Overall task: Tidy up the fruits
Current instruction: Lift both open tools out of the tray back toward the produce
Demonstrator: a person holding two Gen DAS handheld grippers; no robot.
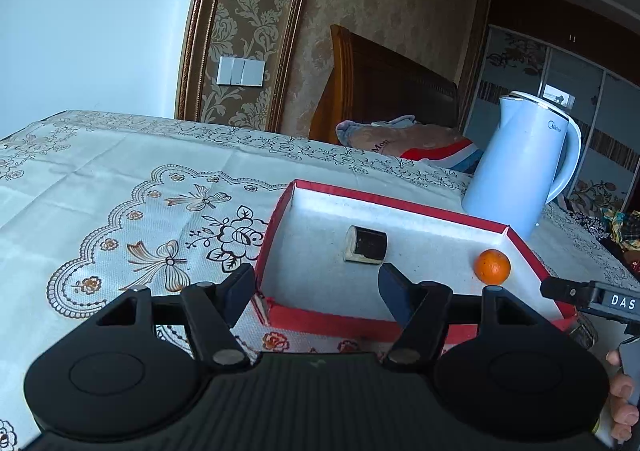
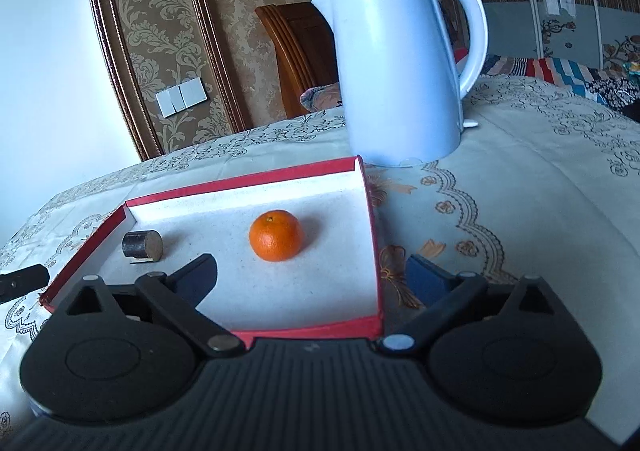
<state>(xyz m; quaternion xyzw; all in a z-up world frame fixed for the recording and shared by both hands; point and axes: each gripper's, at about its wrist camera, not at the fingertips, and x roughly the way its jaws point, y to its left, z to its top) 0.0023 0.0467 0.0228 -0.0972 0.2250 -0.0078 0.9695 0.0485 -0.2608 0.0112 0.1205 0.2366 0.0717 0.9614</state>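
A shallow red box (image 1: 362, 321) with a white inside lies on the table; it also shows in the right wrist view (image 2: 374, 235). In it lie an orange (image 1: 493, 266) (image 2: 276, 235) and a short dark cylinder with a pale cut end (image 1: 366, 244) (image 2: 142, 245). My left gripper (image 1: 316, 285) is open and empty, its fingers straddling the box's near left corner. My right gripper (image 2: 316, 275) is open and empty, straddling the box's near right wall, the orange a little ahead. The right gripper's tip (image 1: 568, 291) shows at the box's right corner.
A pale blue electric kettle (image 1: 520, 167) (image 2: 400, 63) stands just behind the box. The table has a patterned white cloth (image 1: 120, 191). Beyond it are a wooden headboard (image 1: 384, 91) and a pillow (image 1: 400, 135). The left gripper's tip (image 2: 22, 281) shows at left.
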